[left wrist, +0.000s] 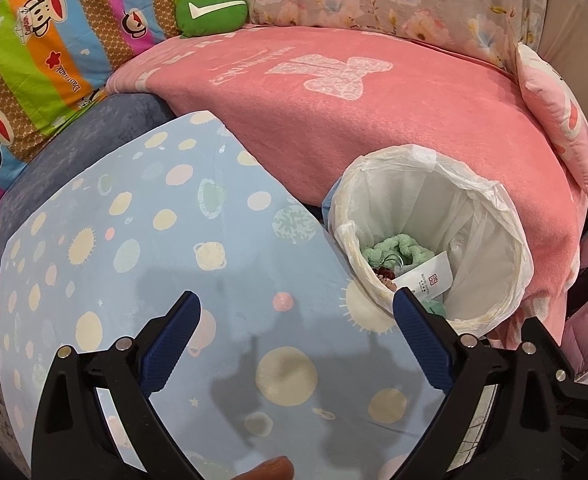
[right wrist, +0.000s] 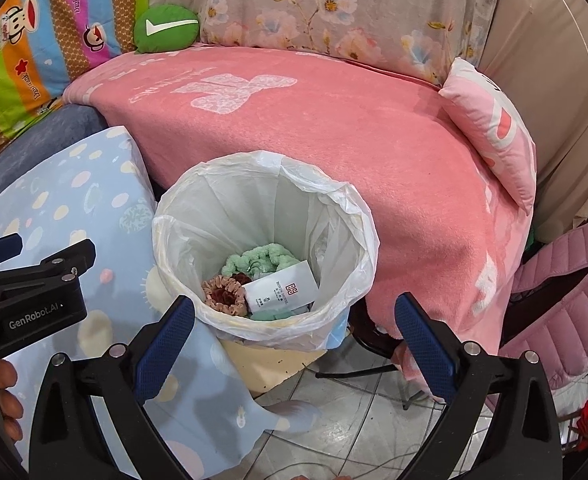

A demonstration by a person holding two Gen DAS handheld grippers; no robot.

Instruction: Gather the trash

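A round bin with a white plastic liner (right wrist: 357,216) stands beside the table and the sofa; it also shows in the left wrist view (left wrist: 509,220). Inside lie a green knitted piece (right wrist: 262,258), a brown scrunchie (right wrist: 222,294) and a white paper packet (right wrist: 282,290). My right gripper (right wrist: 294,320) is open and empty, just above the bin's near rim. My left gripper (left wrist: 295,322) is open and empty over the blue patterned tablecloth (left wrist: 134,240), left of the bin. The left gripper's body shows in the right wrist view (right wrist: 34,280).
A pink blanket (right wrist: 333,120) covers the sofa behind the bin, with a green cushion (right wrist: 166,28), a pink pillow (right wrist: 493,132) and a striped cartoon cloth (right wrist: 34,40). A pink padded jacket (right wrist: 565,304) lies right. Tiled floor (right wrist: 353,420) shows below the bin.
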